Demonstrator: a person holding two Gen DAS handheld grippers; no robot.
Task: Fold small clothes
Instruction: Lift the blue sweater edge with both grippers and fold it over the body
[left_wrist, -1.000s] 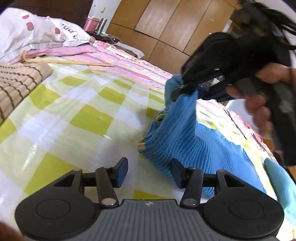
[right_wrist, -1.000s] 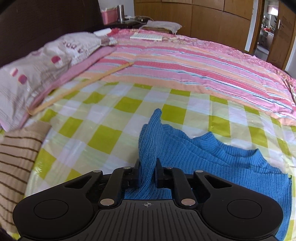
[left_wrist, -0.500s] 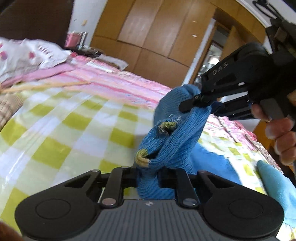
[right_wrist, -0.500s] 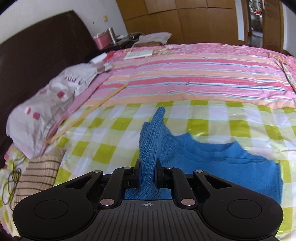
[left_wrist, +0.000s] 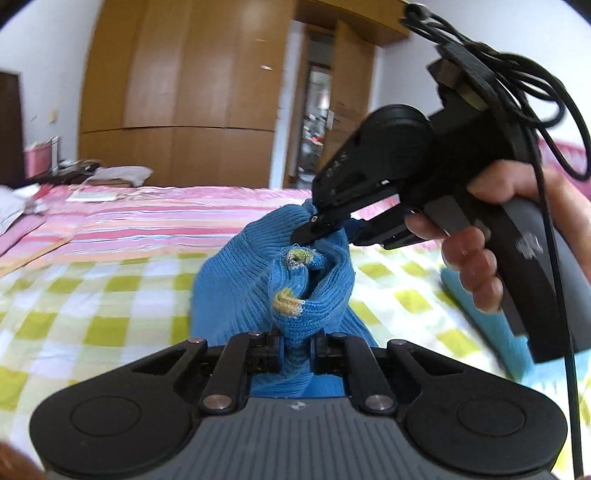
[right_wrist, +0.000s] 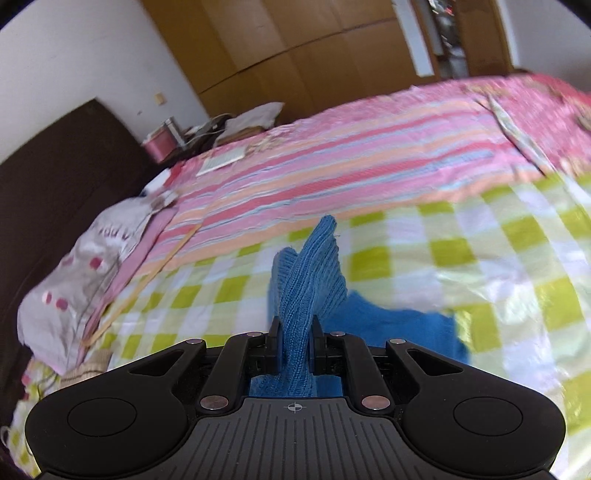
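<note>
A small blue knit sweater (left_wrist: 236, 288) with yellow-green trim hangs bunched between my two grippers, lifted above the green-checked sheet (left_wrist: 74, 314). My left gripper (left_wrist: 295, 349) is shut on its lower edge. My right gripper (left_wrist: 325, 230) shows in the left wrist view, held in a hand and shut on the sweater's upper part. In the right wrist view my right gripper (right_wrist: 294, 341) pinches a ridge of the sweater (right_wrist: 310, 280), whose rest trails down to the sheet (right_wrist: 498, 266).
A pink striped quilt (right_wrist: 369, 147) covers the far half of the bed. A pillow (right_wrist: 74, 280) lies by the dark headboard (right_wrist: 55, 177). A light-blue cloth (left_wrist: 491, 325) lies at right. Wooden wardrobes (left_wrist: 184, 92) stand behind.
My left gripper closed on the sweater's edge. Both grippers rose, lifting the sweater off the sheet, and the views tilted up toward the wardrobes.
</note>
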